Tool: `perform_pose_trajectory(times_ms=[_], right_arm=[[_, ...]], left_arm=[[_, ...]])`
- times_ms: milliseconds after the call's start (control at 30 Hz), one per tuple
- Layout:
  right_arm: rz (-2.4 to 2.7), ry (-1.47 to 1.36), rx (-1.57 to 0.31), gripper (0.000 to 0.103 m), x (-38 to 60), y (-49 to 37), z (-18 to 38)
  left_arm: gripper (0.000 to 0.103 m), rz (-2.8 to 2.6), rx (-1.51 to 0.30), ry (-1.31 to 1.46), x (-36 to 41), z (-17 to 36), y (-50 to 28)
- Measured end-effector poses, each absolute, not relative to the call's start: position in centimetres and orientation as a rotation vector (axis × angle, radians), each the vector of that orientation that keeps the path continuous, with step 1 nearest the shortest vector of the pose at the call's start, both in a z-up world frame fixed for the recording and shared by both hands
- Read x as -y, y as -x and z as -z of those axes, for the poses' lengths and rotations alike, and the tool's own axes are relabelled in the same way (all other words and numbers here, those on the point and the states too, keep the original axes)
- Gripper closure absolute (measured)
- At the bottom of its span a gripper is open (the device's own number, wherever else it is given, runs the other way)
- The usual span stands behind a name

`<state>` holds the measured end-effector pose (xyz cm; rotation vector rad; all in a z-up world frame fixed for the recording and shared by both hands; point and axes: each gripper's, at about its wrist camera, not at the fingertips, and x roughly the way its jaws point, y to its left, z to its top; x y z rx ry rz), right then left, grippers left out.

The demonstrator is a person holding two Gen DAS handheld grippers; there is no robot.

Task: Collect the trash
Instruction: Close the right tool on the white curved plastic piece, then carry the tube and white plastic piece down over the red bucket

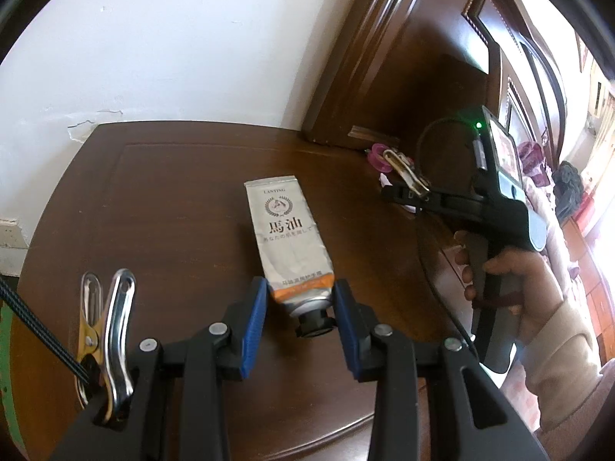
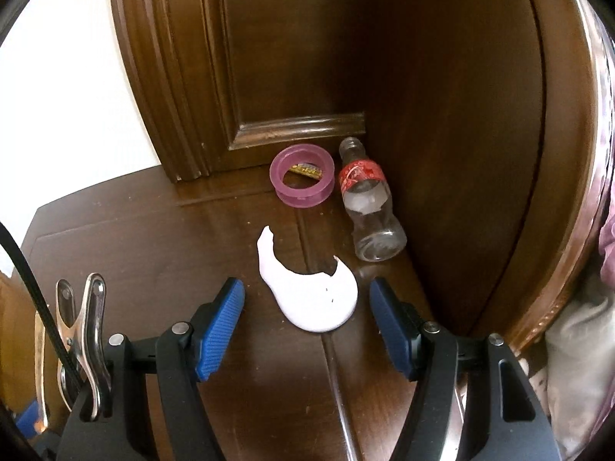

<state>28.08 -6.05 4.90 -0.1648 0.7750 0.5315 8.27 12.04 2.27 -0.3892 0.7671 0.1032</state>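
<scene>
A silver and orange cream tube (image 1: 284, 230) lies along the dark wooden tabletop (image 1: 173, 199), cap end toward me. My left gripper (image 1: 301, 307) is shut on that tube just above the black cap, a blue pad against each side. My right gripper (image 2: 307, 303) is open and low over the table, with a white curved scrap (image 2: 307, 299) lying between its fingers, untouched. Beyond it an empty clear bottle (image 2: 369, 207) with a red label lies on its side. In the left wrist view the right gripper (image 1: 392, 192) shows from the side, held by a hand (image 1: 499, 280).
A pink plastic ring (image 2: 301, 180) with a small gold item inside sits by the carved wooden headboard (image 2: 288, 57), which walls the table's far and right sides. A white wall (image 1: 153, 38) stands behind the table. Bedding (image 2: 576, 345) shows at the right edge.
</scene>
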Motion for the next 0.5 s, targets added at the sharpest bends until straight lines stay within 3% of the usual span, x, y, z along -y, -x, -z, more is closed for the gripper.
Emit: perform_pose_trajectory(times_ms=[133,500], right_arm=[[-0.552,0.173,-0.763,0.059,5.9,-27.9,-5.1],[-0.624,0.133,-0.744,0.061,7.5,-24.9,-5.6]], left_arm=[[0.067,-0.099,-0.761,0.385,-11.9,-2.4,-8.1],[0.067,-0.095,-0.756,0.372,-11.4,-2.7,-7.6]])
